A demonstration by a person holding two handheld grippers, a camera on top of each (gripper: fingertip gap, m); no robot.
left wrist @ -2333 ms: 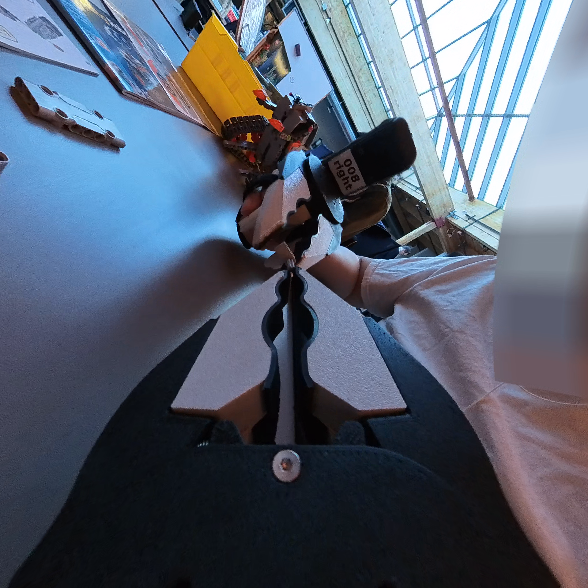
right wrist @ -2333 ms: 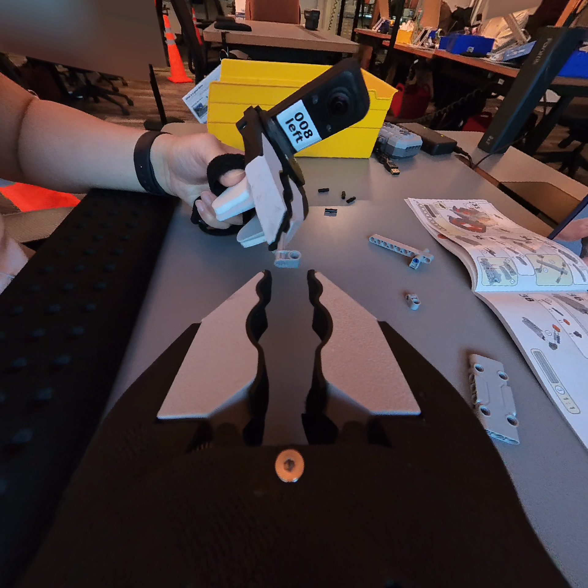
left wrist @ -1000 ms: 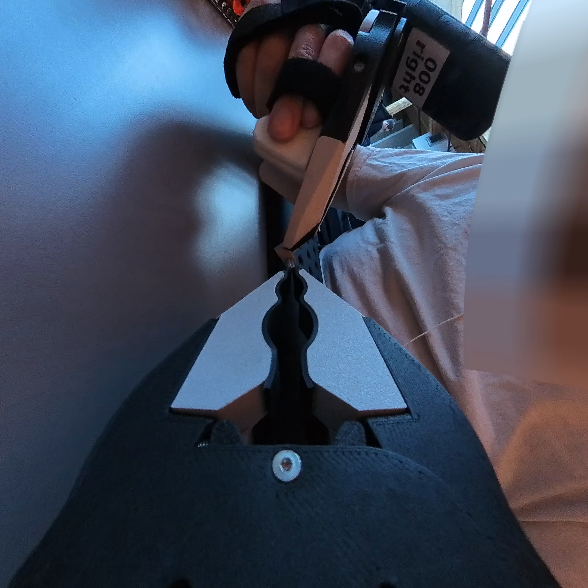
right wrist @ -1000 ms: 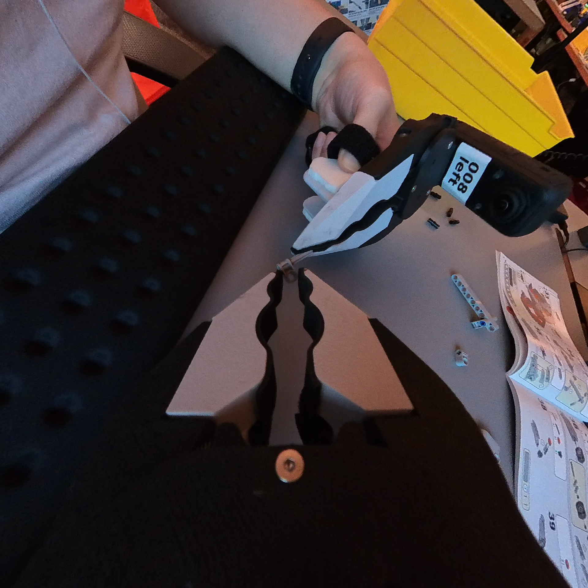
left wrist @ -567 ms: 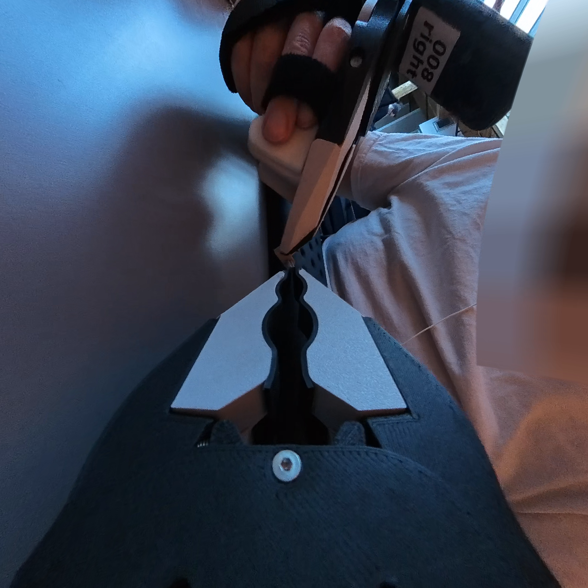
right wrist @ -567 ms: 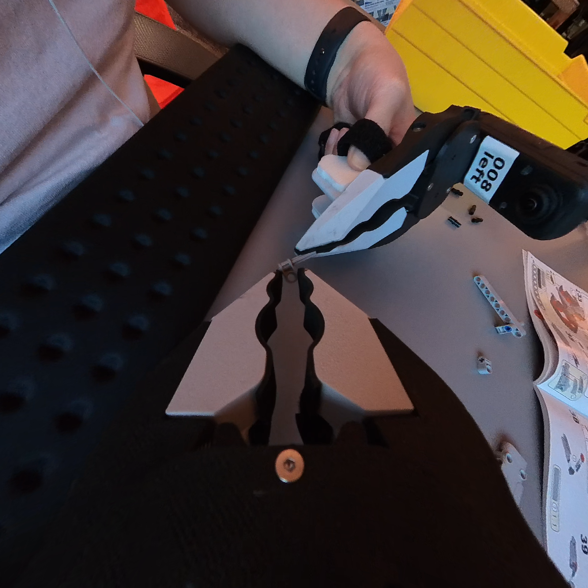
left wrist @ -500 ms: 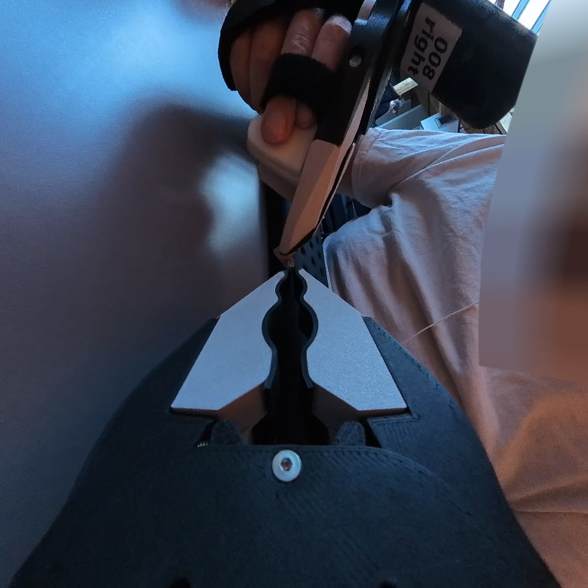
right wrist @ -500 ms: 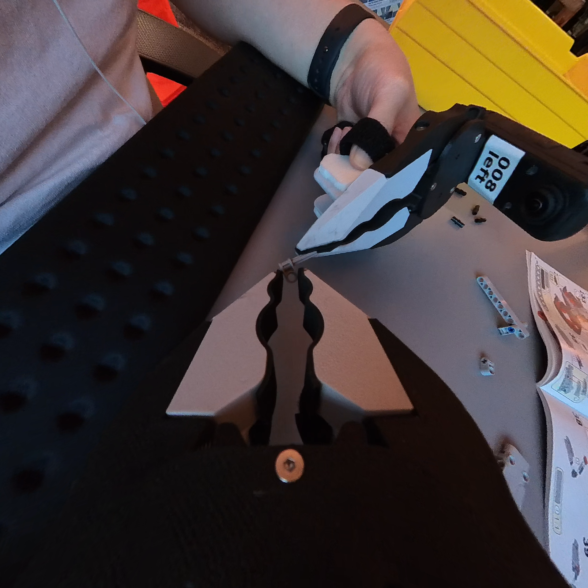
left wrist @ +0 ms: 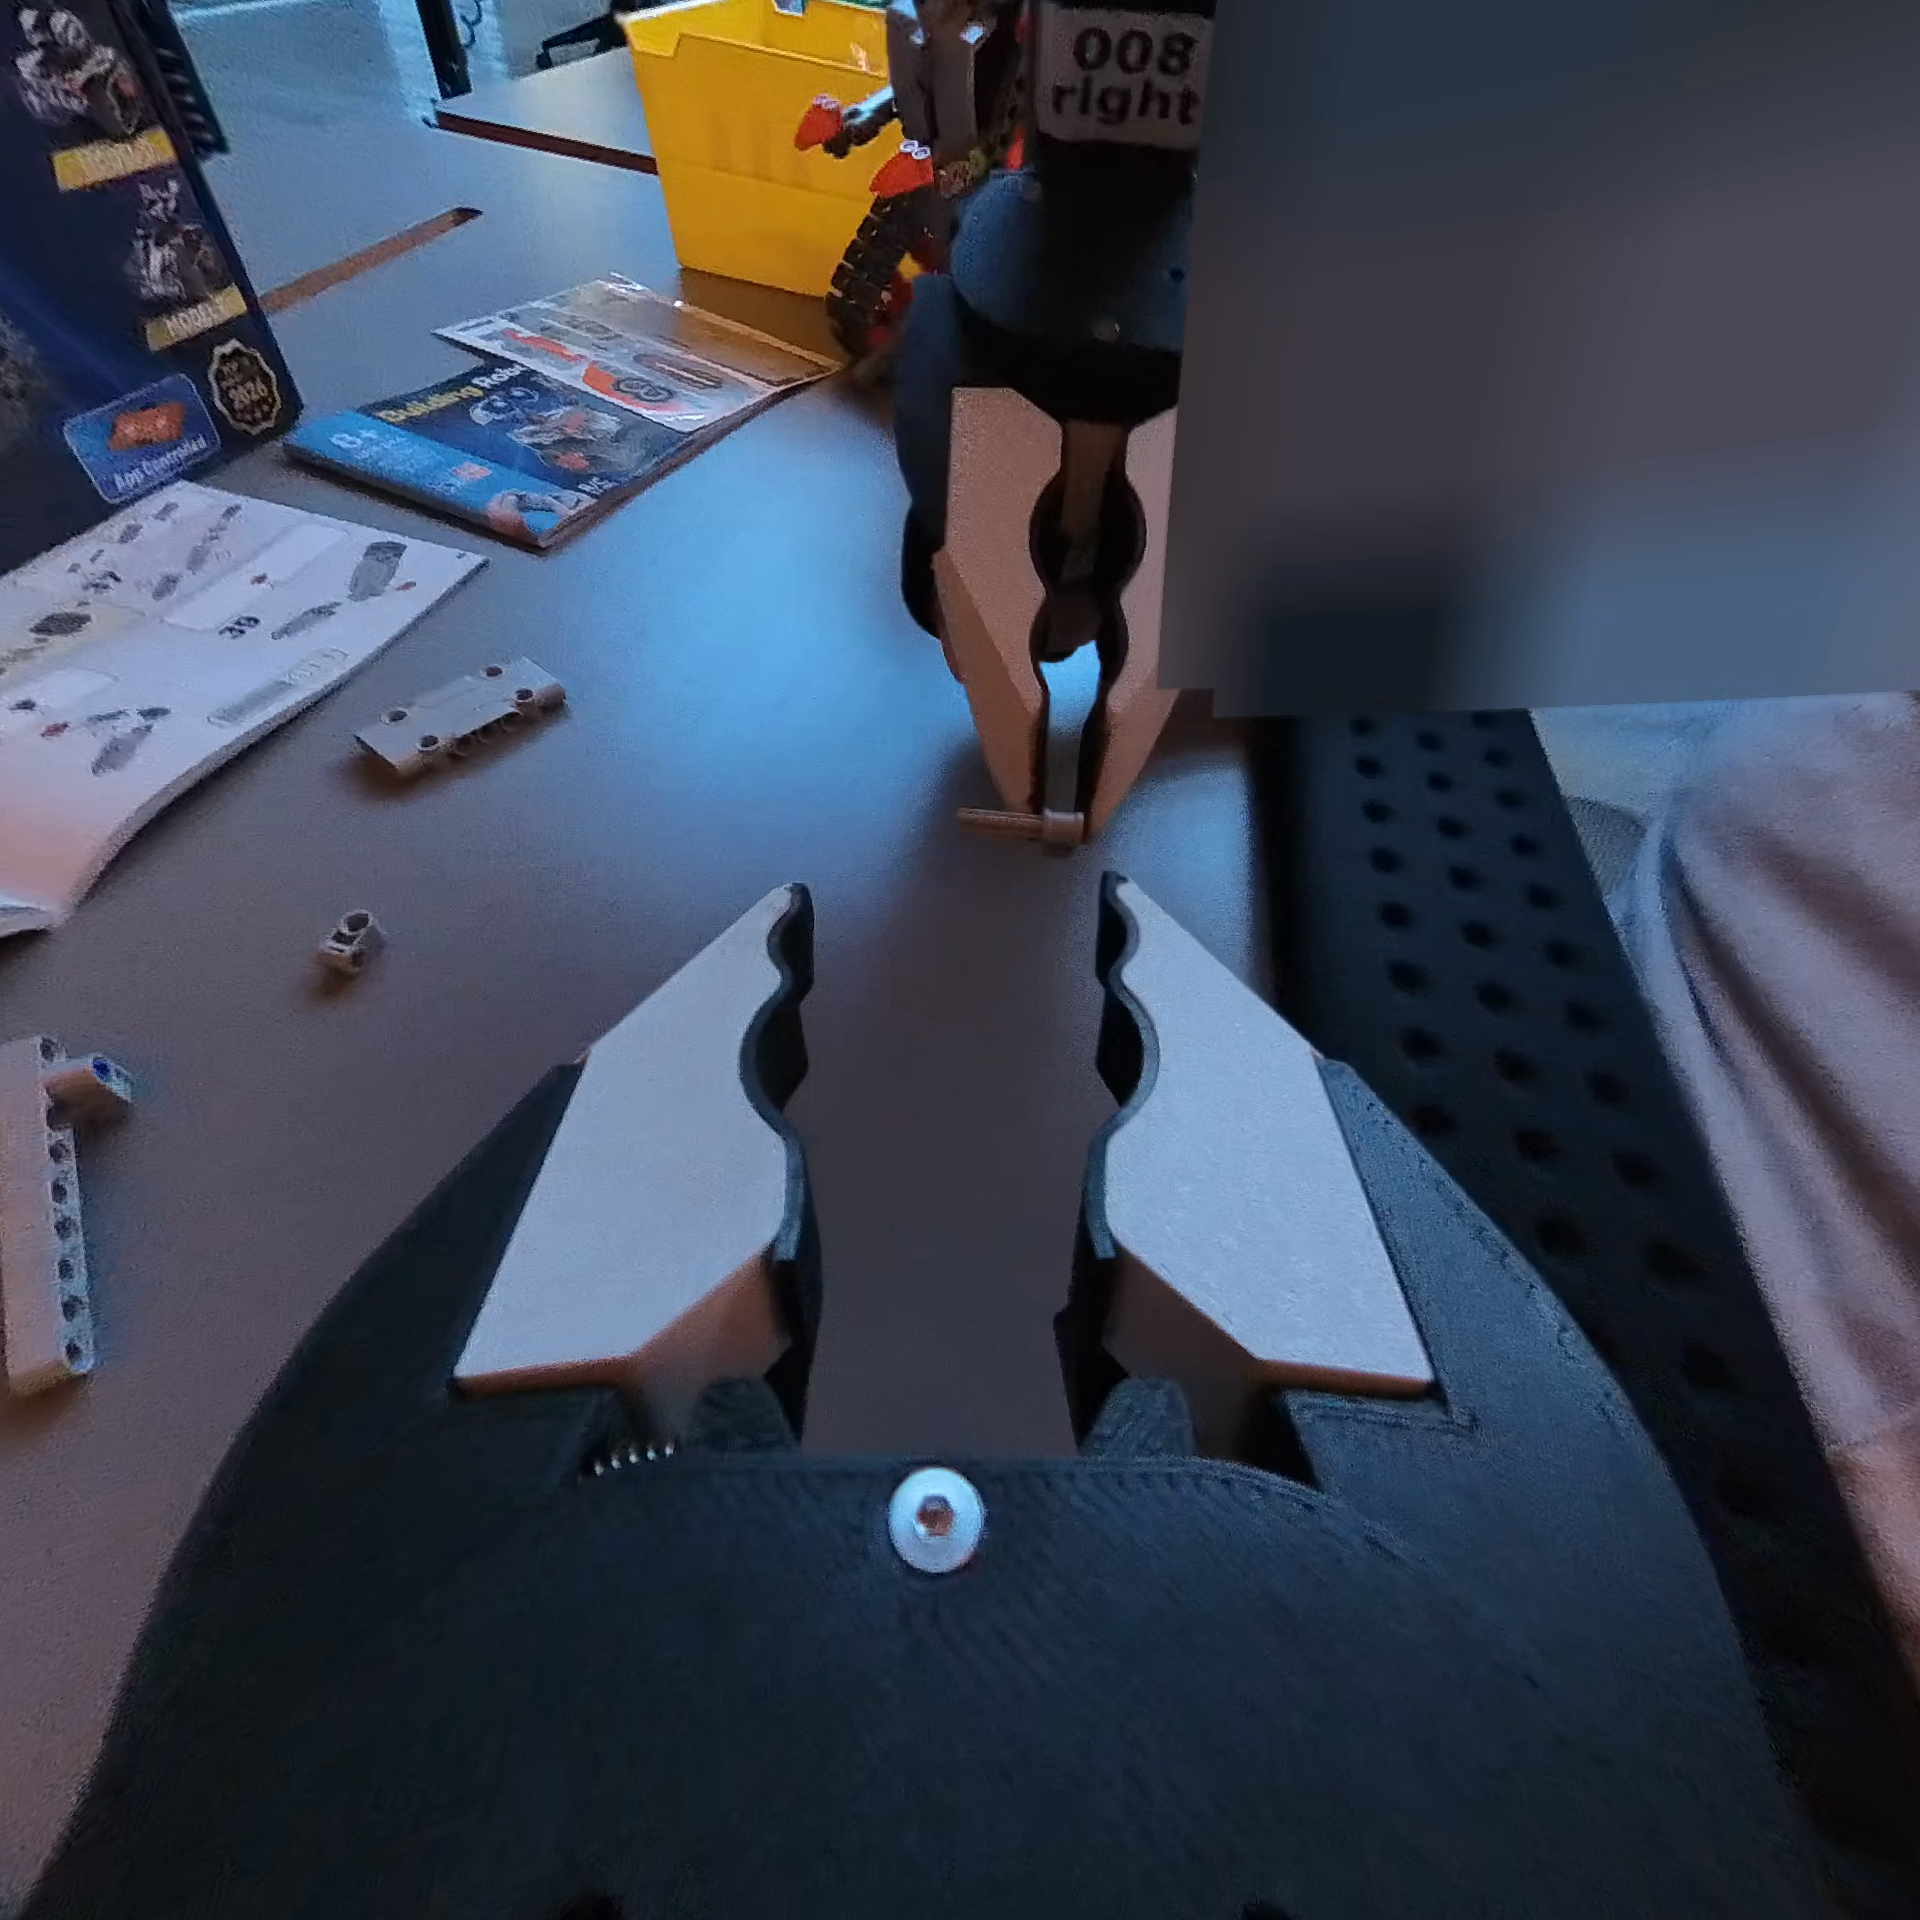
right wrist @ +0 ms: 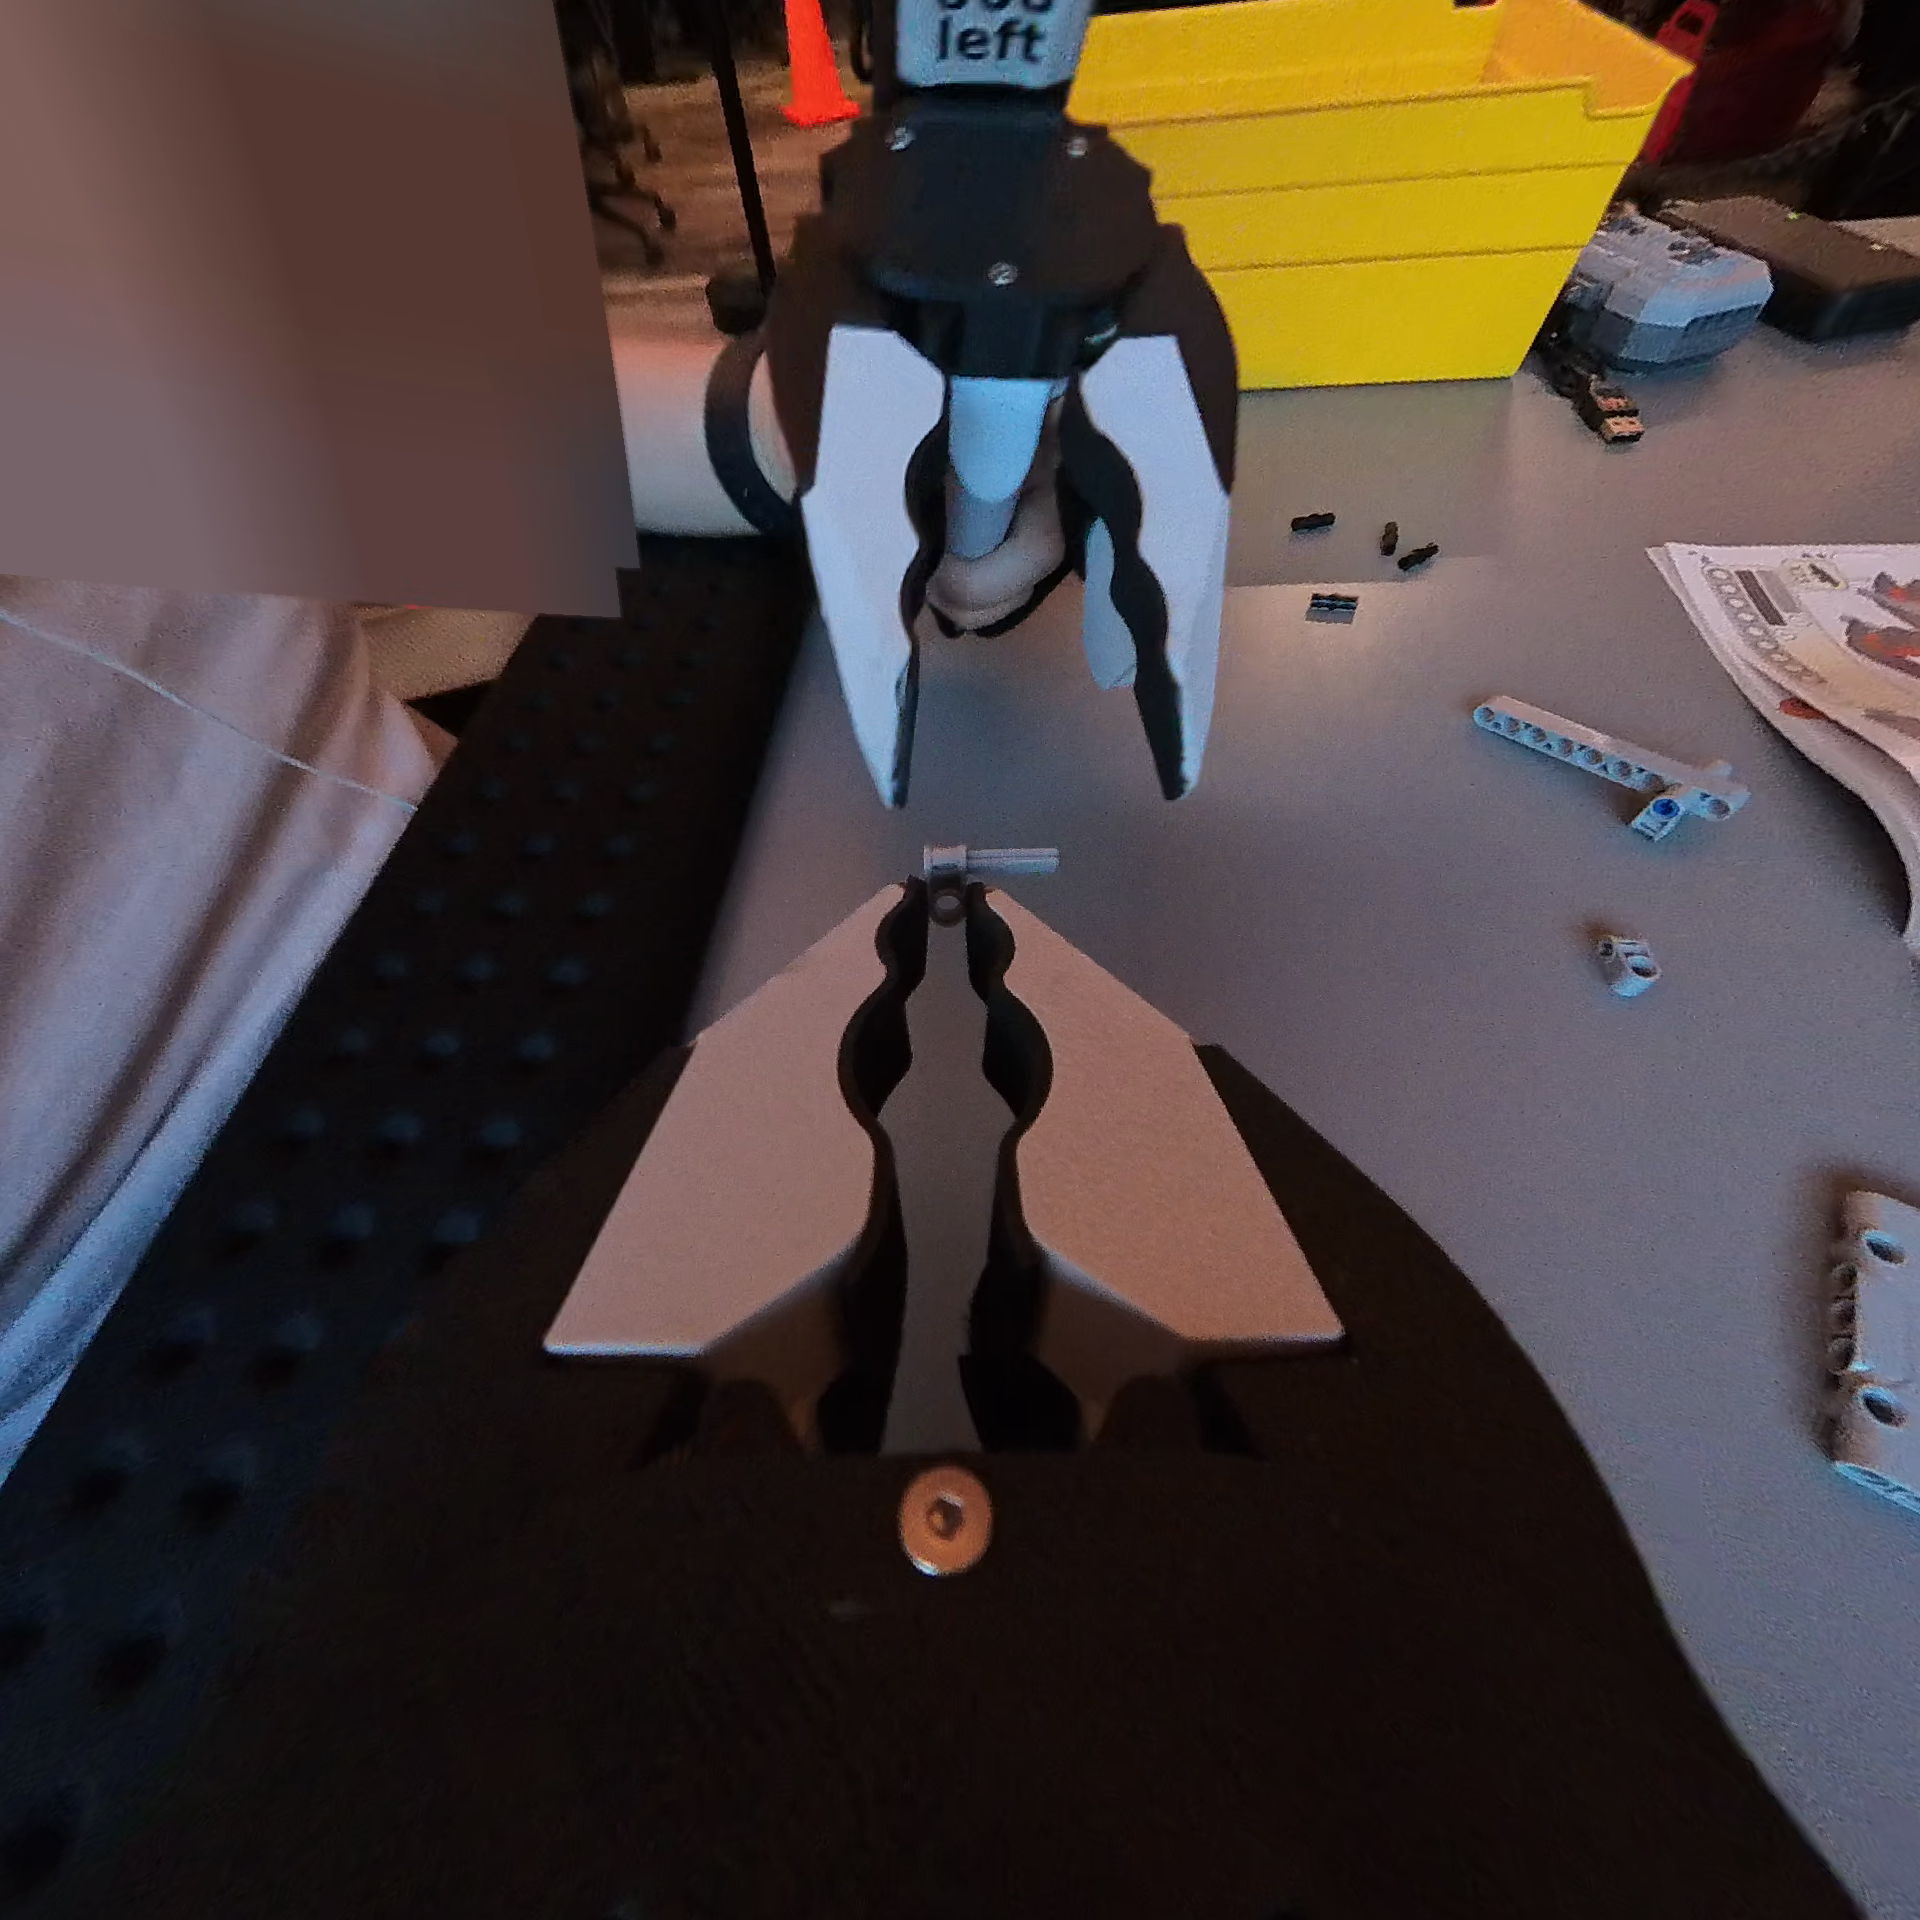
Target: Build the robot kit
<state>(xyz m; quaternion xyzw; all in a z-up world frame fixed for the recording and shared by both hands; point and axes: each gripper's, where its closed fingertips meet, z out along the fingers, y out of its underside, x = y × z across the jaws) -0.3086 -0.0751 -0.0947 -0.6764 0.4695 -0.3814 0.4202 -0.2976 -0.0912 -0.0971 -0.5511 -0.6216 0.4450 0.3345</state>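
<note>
front: bare table [right wrist: 1299, 1039] between the facing left claw [right wrist: 1039, 795] and right claw [right wrist: 945, 899] | right side: black perforated mat [left wrist: 1507, 935] along table edge | left side: scattered grey beam [left wrist: 462, 717], small connector [left wrist: 351, 938], open instruction booklet [left wrist: 156, 665] | far: yellow bin [left wrist: 769, 177]

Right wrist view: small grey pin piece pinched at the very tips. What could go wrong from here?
1. The right tool grips the small grey pin piece only at its fingertips; it could twist or slip out.
2. The left tool is open and holds nothing, so nothing backs up a drop.
3. A dropped piece could bounce off the grey table onto the black perforated mat and be hard to spot.
</note>
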